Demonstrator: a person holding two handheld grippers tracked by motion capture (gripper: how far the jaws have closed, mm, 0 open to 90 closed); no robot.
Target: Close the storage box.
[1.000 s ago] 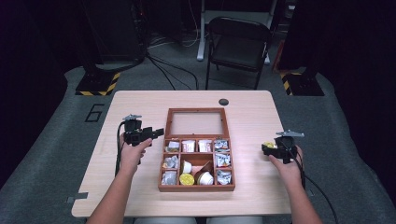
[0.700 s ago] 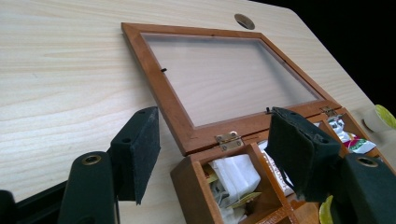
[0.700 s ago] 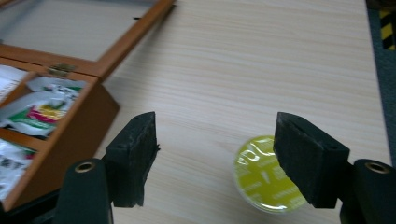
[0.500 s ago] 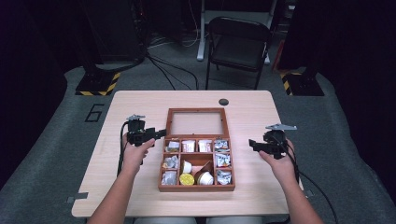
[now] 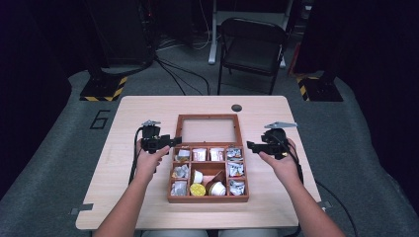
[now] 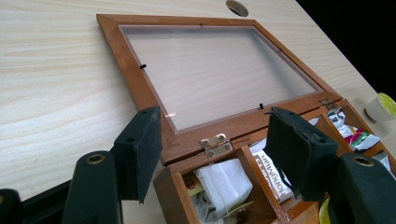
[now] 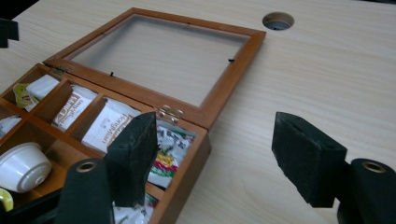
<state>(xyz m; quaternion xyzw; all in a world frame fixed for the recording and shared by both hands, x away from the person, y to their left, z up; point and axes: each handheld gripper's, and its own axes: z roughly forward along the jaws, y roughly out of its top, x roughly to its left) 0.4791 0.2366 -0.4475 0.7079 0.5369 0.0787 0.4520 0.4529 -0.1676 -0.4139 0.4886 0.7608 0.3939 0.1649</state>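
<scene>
Both claws agape, closing, nothing between: left claw (image 5: 174,141), right claw (image 5: 249,146); box (image 5: 207,197) contents blurry.

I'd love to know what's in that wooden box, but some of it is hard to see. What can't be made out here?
- High view: the packets in the wooden box are too small to read.
- Left gripper view: the left gripper jaws cover the front compartments; the yellow-lidded cup is cut by the right edge.
- Right gripper view: the white cup and the box's near rows run off the bottom-left edge.
</scene>
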